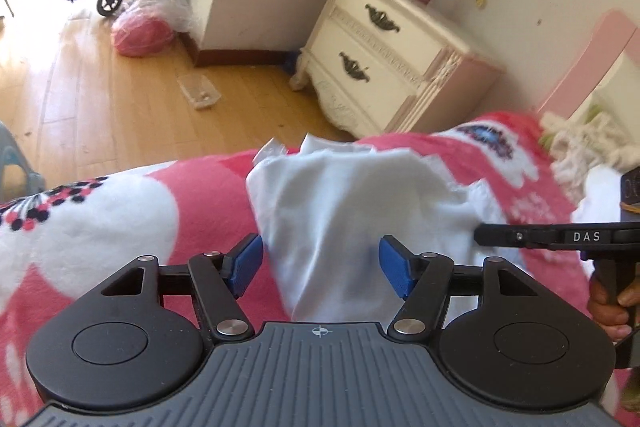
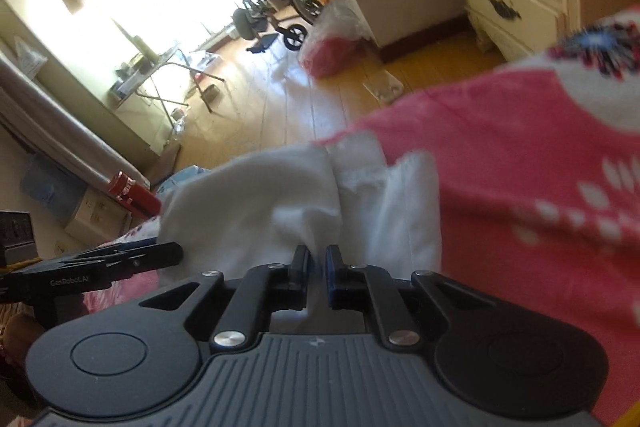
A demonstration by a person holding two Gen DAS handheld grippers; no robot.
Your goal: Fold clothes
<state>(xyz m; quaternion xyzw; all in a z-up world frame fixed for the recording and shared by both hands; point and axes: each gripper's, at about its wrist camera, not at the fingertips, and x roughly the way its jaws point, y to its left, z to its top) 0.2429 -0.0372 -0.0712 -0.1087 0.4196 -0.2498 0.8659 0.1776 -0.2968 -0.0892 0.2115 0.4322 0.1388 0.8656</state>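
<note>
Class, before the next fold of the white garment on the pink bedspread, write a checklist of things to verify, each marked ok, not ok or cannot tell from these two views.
1. Right hand-held gripper pinches the white garment: ok, cloth sits between nearly closed jaws.
2. Left hand-held gripper grips the garment: not ok, its blue pads stand apart, cloth loose between them.
3. Garment lies flat: not ok, it is bunched and creased.
4. Garment rests on the pink bedspread: ok.
5. The two grippers are clear of each other: ok, each shows at the other view's edge, apart.
6. Where the sleeves or hems lie: cannot tell, blurred and crumpled.
</note>
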